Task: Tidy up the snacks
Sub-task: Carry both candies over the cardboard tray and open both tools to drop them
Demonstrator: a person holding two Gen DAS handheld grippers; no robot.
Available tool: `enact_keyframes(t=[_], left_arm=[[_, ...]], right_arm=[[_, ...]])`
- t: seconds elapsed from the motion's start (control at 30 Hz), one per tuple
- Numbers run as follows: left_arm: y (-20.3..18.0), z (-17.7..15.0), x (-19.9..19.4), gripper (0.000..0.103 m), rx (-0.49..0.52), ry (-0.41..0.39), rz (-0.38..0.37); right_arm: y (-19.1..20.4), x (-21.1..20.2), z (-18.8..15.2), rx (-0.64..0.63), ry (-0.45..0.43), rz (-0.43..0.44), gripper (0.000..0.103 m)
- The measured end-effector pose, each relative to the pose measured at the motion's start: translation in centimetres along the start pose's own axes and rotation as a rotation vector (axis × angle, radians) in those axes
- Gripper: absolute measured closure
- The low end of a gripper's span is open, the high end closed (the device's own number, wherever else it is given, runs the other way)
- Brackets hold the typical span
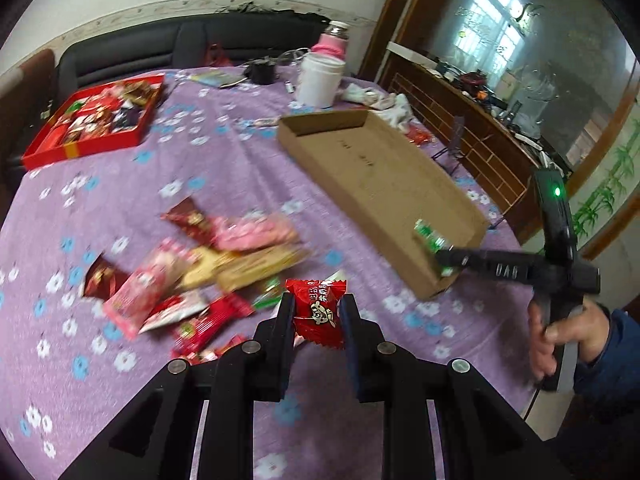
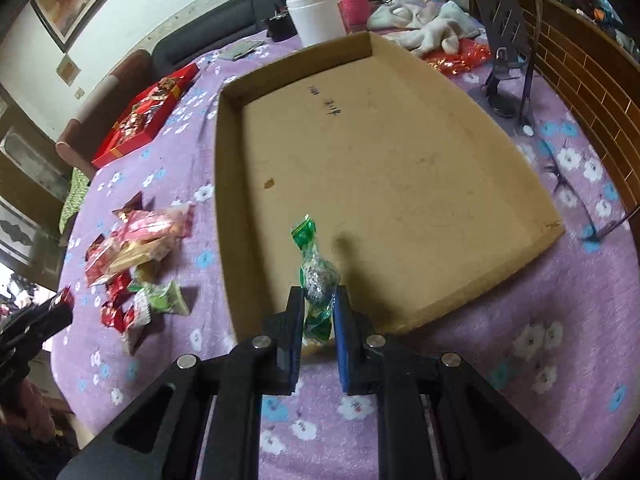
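Observation:
My left gripper [image 1: 318, 304] is shut on a red wrapped candy [image 1: 318, 312], held above the purple tablecloth just right of a loose pile of snacks [image 1: 200, 268]. My right gripper [image 2: 319, 300] is shut on a green twist-wrapped candy [image 2: 316, 276], held over the near edge of the shallow cardboard tray [image 2: 460, 160]. In the left wrist view the right gripper [image 1: 442, 258] shows with the green candy [image 1: 430, 238] at the near corner of the tray [image 1: 360, 160]. The snack pile also shows in the right wrist view [image 2: 140, 252].
A red gift box [image 1: 44, 152] filled with snacks sits at the far left of the table. A white tub [image 1: 320, 80], a pink bottle [image 1: 334, 46], a white cloth [image 2: 432, 28] and a dark stand [image 2: 506, 52] stand behind and beside the tray. A wooden cabinet [image 1: 480, 128] lies to the right.

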State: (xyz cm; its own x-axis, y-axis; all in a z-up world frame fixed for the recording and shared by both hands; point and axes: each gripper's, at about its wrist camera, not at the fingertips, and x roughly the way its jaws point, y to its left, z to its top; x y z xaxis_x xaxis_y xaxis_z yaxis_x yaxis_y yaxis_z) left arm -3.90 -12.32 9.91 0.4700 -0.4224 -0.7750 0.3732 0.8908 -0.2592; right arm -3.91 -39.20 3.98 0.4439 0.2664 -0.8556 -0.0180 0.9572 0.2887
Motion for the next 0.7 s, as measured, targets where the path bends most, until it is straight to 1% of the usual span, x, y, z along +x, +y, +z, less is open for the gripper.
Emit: enact_keyframes(t=[0.1,0.2,0.33,0.43,0.57,0.7], left_arm=[[-1.4,1.5,0.8,0.081,0.009,0.000,-0.026],[-3.1,3.2,2.0,0.081,0.032,0.001,-0.045],[-5.2,5.6,4.5,0.081,0.047,0.013,-0.068],[-6.4,7.4,6.8,0.081,0.044,0.025,-0.078],[-7.4,9.8,10.3,0.081,0.030,0.049,-0.065],[-7.7,11.5,14.0,0.081,0.016,0.081,-0.039]], right_arm=[[0.7,-0.3,-0.5,-0.009,0.017,0.040,0.090],[0.0,-0.6,0.3,0.018,0.011,0.065,0.090],[-2.0,-1.0,2.9,0.057,-0.016,0.054,0.090],[-2.7,-1.1,5.1,0.054,-0.035,0.038,0.090],[-3.7,-0.3,7.9,0.073,-0.035,0.043,0.090],[-4.4,1.5,10.0,0.069,-0.016,0.016,0.090]])
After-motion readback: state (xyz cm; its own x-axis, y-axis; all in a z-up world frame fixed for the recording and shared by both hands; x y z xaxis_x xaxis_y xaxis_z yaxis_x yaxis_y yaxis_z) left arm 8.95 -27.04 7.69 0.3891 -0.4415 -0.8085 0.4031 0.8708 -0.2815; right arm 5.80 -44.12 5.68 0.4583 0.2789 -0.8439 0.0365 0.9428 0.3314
